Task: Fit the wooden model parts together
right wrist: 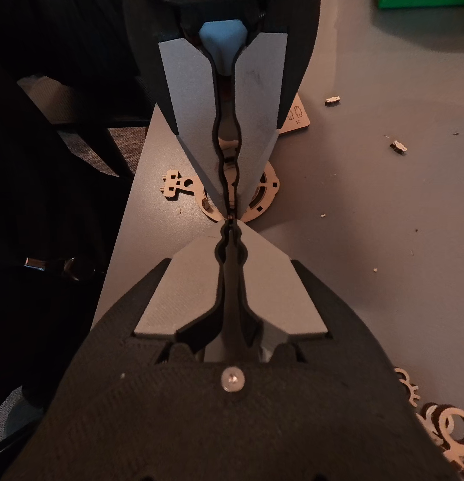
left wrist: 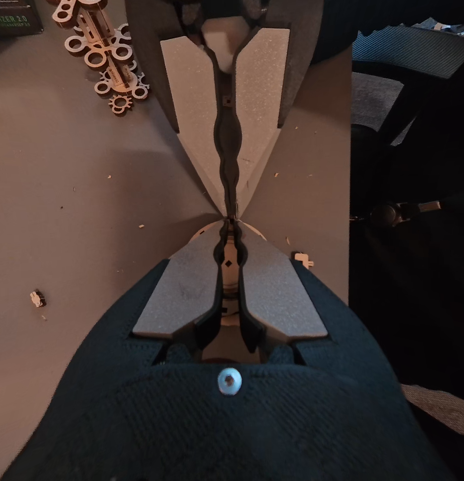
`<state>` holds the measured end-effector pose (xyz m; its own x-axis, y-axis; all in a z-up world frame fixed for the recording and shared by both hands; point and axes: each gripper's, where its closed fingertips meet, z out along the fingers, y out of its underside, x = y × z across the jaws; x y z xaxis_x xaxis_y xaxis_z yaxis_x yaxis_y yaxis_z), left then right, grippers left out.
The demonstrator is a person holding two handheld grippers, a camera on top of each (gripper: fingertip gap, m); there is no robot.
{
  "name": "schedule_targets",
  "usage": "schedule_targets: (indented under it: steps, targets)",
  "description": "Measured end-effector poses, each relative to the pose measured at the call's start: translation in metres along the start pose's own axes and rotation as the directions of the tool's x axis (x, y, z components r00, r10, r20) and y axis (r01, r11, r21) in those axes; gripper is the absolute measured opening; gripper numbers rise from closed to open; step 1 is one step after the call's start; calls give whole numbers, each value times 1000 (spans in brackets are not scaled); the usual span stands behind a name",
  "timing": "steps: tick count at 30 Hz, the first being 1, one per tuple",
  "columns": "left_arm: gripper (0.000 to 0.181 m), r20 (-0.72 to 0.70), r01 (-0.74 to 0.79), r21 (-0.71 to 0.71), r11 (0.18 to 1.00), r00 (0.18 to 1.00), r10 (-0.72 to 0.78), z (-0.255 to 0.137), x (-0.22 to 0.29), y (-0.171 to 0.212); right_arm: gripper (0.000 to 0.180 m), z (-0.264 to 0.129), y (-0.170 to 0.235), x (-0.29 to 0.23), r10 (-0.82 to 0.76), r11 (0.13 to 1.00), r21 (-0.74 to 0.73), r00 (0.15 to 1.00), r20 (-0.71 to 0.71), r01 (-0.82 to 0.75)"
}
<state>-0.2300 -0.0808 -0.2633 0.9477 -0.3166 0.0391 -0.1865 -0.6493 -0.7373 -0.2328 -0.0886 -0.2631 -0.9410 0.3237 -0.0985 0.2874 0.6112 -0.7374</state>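
Note:
In the left wrist view my left gripper comes up from the bottom with its jaws closed. My right gripper comes down from the top, also closed, tip to tip with it. A tiny wooden peg shows only as a sliver where the tips meet, and both appear to pinch it. In the right wrist view my right gripper is at the bottom, my left gripper at the top, and the peg is between them. A flat wooden ring part lies on the grey table under the left gripper.
A wooden model of ringed plates stands at the far left. Loose pegs and chips lie about. A punched wooden sheet lies behind. A dark box is nearby. The table edge borders a chair. My two grippers' fingertips are within a few centimetres of each other.

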Motion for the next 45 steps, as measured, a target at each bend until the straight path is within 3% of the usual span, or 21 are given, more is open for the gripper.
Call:
schedule_targets:
  steps: [12,25,45]
  targets:
    - [0,-22,41,-11,999,999,-42,1,0,1,0,1,1,1,-1,995,-97,1000,-10,0]
    - [0,-38,-28,-113,993,999,24,1,1,2,0,2,4,1,-28,977,-213,999,-29,21]
    - [0,-78,1,-212,977,997,-18,1,0,2,0,2,5,1,6,971,-240,1000,25,0]
